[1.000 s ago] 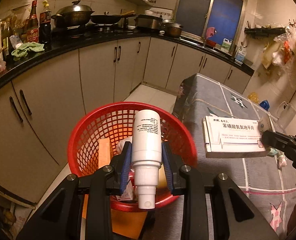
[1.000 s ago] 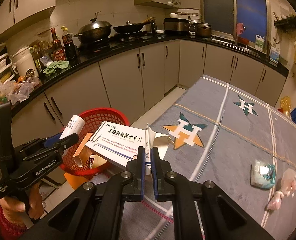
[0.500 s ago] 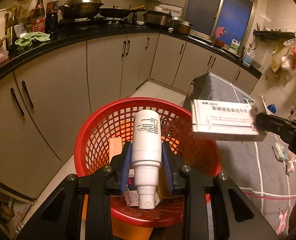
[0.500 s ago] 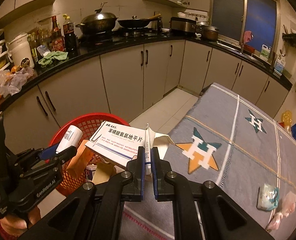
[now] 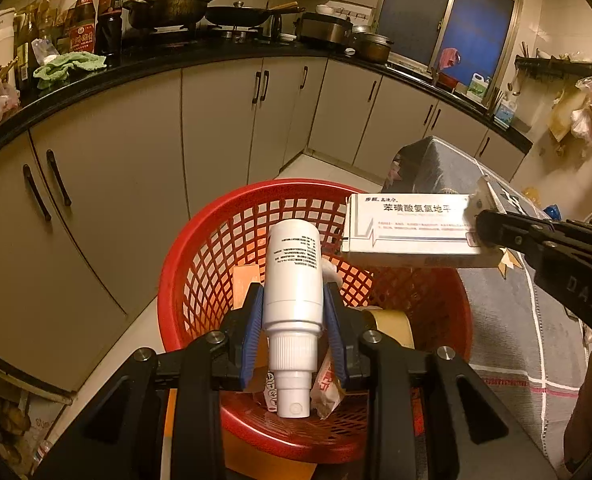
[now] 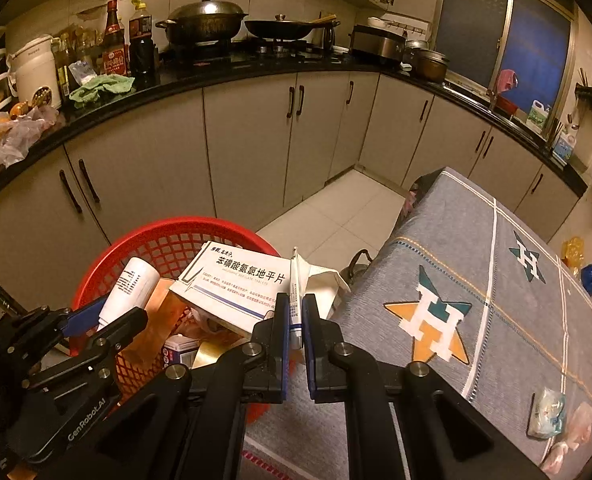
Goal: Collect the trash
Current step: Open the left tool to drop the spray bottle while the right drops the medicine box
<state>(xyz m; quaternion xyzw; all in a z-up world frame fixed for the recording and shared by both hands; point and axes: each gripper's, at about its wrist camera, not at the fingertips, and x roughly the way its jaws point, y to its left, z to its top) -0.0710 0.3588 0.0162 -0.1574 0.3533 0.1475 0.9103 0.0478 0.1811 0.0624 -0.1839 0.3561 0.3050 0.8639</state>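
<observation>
1. Since a second ago both grippers have moved toward the basket (image 5: 200,264): the box (image 5: 407,224), earlier over the table (image 6: 495,280), now hangs over the basket's rim on the table side, and the bottle (image 5: 294,280) sits more squarely above the basket's middle.
2. The left gripper (image 5: 294,332) points down into the basket, level, with its blue-padded fingers (image 5: 252,332) clamped on the bottle's lower body.
3. The bottle stands along the fingers, nozzle toward the camera and base pointing out over the basket.
4. The right gripper (image 6: 294,320) reaches in from the table side, nearly closed, pinching the box by its torn end flap.
5. The box sticks out sideways from the fingertips toward the bottle, printed face up, just beside it but apart.
6. Inside the basket lie wrappers (image 5: 327,388) and a cardboard piece (image 5: 246,284), below both held items.
7. Small wrapped scraps (image 6: 547,420) lie on the table's far corner from the basket.
</observation>
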